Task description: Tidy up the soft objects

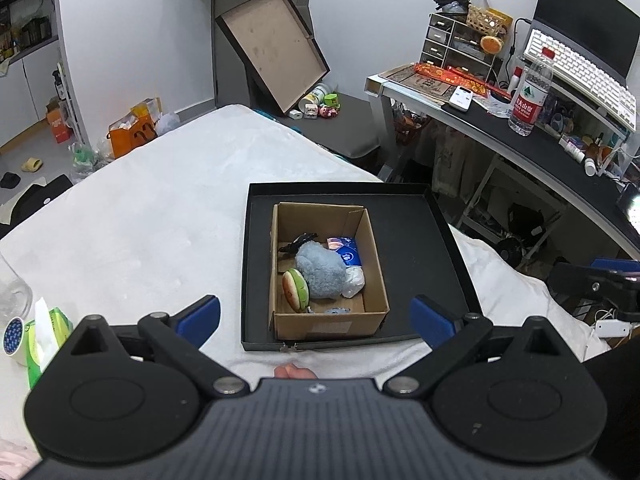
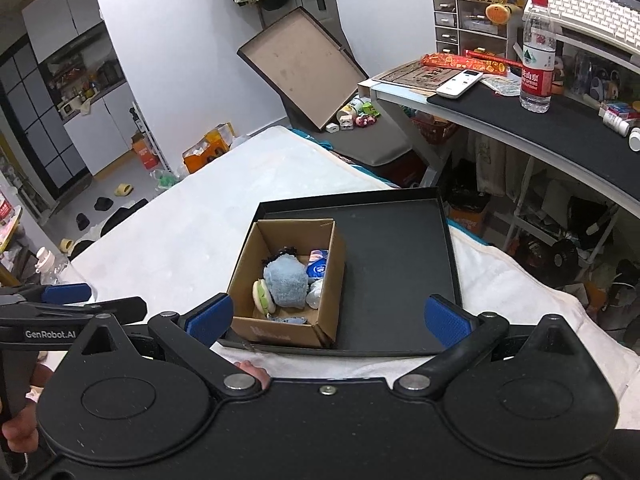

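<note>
A brown cardboard box (image 1: 372, 248) (image 2: 332, 276) stands in the left part of a shallow black tray (image 1: 420, 240) (image 2: 400, 264) on the white bed. Inside the box lie a grey-blue plush toy (image 1: 320, 272) (image 2: 286, 282), a burger-shaped soft toy (image 1: 295, 290) (image 2: 262, 296), a blue tissue pack (image 1: 347, 254) (image 2: 318, 266), a crumpled clear wrapper (image 1: 354, 280) and something dark and fuzzy (image 1: 298, 242). My left gripper (image 1: 316, 318) hovers open just short of the tray, holding nothing. My right gripper (image 2: 328, 318) is open too, near the tray's front edge, and empty.
A green tissue pack (image 1: 50, 332) and a tape roll (image 1: 14, 338) lie on the bed (image 1: 160, 208) at the left. A desk (image 1: 520, 148) (image 2: 540, 120) with a water bottle (image 1: 530, 96), keyboard and drawers stands to the right. A large open box lid (image 1: 272, 48) leans on the far wall.
</note>
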